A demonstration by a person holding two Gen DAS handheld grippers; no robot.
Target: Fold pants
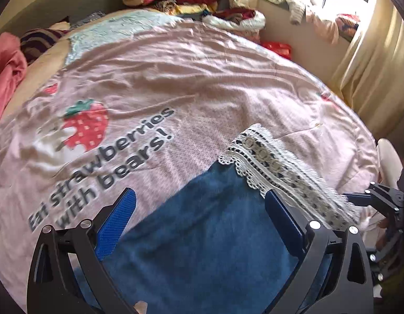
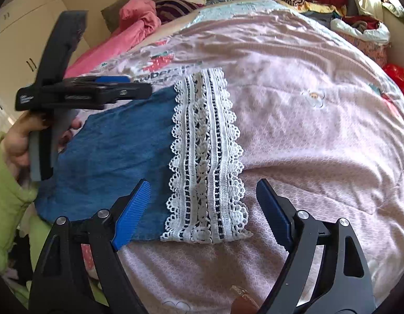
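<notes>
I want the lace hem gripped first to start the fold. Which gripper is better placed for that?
The right gripper: its open jaws straddle the lace hem of the denim pants. The left gripper, also open, hovers over plain denim, with the lace beyond its right finger.

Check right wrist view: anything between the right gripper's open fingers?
Yes. The right gripper stands open, and between its fingers lies the white lace hem of the blue pants, on the pink bedspread.

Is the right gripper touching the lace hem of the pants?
Cannot tell. In the right wrist view the right gripper has open fingers straddling the lace hem, but no gap or contact shows plainly.
</notes>
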